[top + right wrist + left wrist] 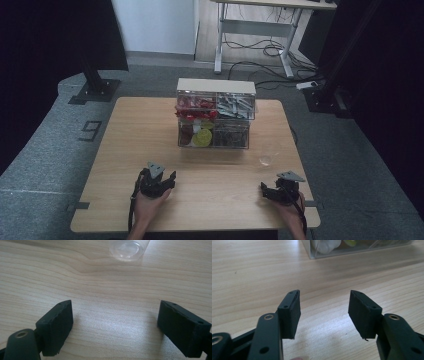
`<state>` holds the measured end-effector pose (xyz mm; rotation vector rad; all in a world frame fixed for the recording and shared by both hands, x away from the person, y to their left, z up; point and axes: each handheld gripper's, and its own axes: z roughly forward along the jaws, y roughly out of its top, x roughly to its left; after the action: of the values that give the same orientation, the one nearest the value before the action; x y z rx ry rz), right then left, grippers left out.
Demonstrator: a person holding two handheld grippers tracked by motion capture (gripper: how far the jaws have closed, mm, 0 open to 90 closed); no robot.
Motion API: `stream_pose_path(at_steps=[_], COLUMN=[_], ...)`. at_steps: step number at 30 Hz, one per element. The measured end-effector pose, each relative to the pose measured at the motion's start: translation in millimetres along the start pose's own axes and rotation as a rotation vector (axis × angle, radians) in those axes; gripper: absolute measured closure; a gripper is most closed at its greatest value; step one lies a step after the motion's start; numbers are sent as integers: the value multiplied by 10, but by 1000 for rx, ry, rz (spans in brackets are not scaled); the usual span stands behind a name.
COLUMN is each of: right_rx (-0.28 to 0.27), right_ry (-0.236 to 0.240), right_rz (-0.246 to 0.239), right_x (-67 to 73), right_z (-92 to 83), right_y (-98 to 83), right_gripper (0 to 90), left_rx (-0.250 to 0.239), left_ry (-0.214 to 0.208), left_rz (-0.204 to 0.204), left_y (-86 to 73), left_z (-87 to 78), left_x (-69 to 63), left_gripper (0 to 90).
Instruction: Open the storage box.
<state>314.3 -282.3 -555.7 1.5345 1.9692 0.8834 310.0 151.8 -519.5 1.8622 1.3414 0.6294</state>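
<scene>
We counted two grippers, left gripper and right gripper, both agape, empty; one clear cup; one organizer, contents indistinct.

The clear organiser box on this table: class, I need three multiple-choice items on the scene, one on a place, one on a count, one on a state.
1. Where does the small clear cup stand?
A. On top of the organiser box
B. On the table, nearer the right gripper
C. Between the left gripper's fingers

2. How many compartments does the organiser box show at its front?
A. Two
B. Four
C. Six

3. What state is the right gripper in?
A. Open, holding nothing
B. Shut on the cup
C. Shut on a red part

Answers: 1 B, the cup sits on the bare table in front of the right gripper; 2 B, two over two; 3 A, bare wood shows between its fingers.
</scene>
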Motion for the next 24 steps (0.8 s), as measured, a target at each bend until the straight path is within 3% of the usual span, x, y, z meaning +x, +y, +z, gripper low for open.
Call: stream_pose_path(at_steps=[4,8,16,24], right_rx=[0,-1,-3,-11], right_ry=[-1,-7,-12,-9], right_rz=[2,4,7,0], right_x=[1,6,17,35], right_z=[-1,-9,-18,-32], right_y=[-1,-8,-15,-24], right_gripper=[137,142,153,188], left_rx=[-7,-6,-8,-54], left_ry=[-13,-50,-109,-154], left_rz=[6,6,42,14], left_y=[51,119,311,488], left_z=[-16,-21,-19,-64], left_x=[-4,-11,-128,-122], left_gripper=[501,623,762,856])
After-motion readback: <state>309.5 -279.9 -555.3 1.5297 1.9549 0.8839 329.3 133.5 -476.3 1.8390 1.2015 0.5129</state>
